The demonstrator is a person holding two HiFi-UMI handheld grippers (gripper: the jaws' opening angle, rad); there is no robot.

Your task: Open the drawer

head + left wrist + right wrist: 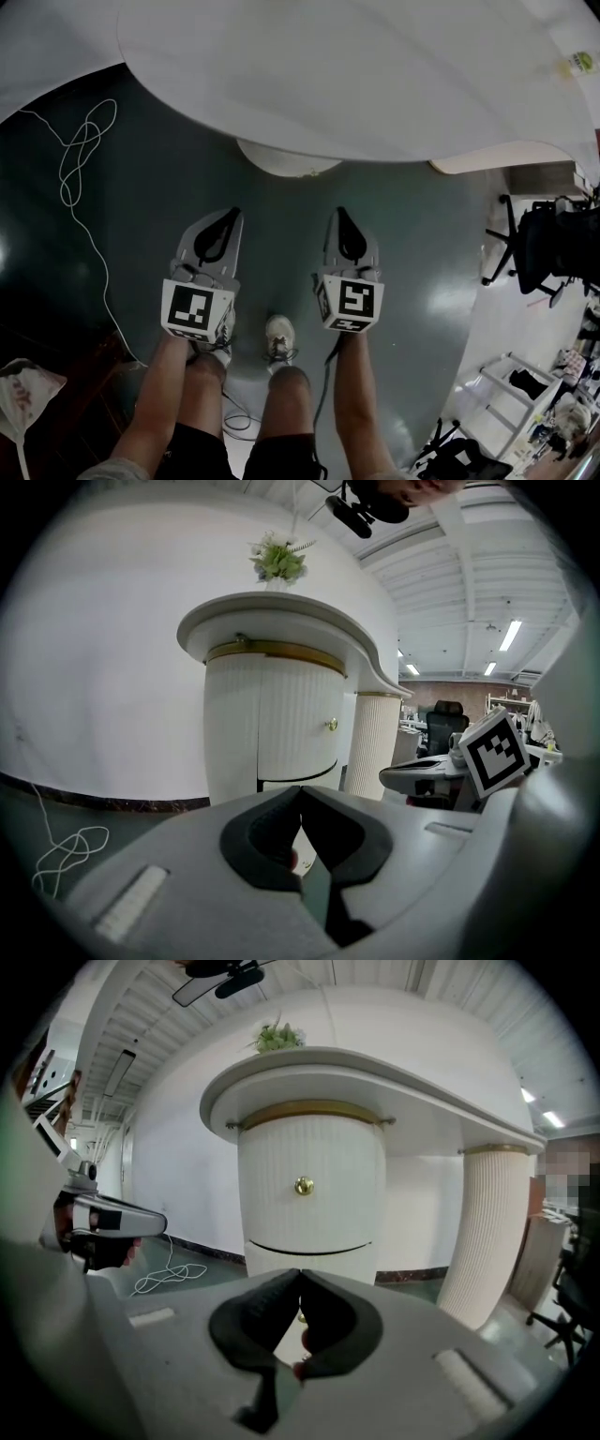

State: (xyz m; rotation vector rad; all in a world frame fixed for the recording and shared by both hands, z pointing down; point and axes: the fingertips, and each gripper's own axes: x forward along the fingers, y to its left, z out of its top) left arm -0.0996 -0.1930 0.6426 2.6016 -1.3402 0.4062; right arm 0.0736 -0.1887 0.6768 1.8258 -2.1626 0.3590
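Right gripper view: ribbed white drawer (314, 1215) closed, contents hidden.

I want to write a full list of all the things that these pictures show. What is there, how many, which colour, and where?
counter top: one, white, curved, ahead of the person
ribbed cabinet: one, white, under the counter top
brass knob: one plainly seen, gold, on the cabinet front
ribbed column: one, white, right of the cabinet
plant: one, green, on the counter top
cable: one, white, looped on the floor at left
office chair: at least one, black, far right
floor: dark green
shoes: two, white, on the floor
legs: two, bare below dark shorts
left hand-held gripper: one, grey, shut, empty
right hand-held gripper: one, grey, shut, empty
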